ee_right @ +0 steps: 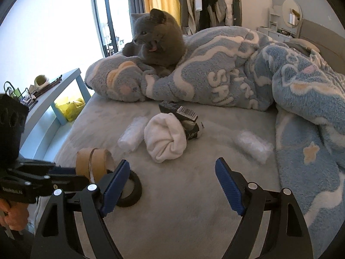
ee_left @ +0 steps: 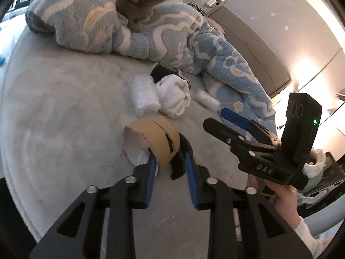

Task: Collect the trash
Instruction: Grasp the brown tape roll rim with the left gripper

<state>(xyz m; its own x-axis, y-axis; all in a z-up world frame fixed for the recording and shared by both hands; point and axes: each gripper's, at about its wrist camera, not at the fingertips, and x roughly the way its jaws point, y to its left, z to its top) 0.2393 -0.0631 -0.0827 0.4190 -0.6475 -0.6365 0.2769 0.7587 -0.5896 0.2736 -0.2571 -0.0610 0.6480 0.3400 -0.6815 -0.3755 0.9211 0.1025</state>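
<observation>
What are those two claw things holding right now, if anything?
The left gripper pinches the cardboard tube by the wall at its near open end. The right gripper is open and holds nothing.

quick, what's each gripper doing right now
left gripper: closed on the wall of the cardboard tube, one finger inside it.
right gripper: open, holding nothing, above the bed.
</observation>
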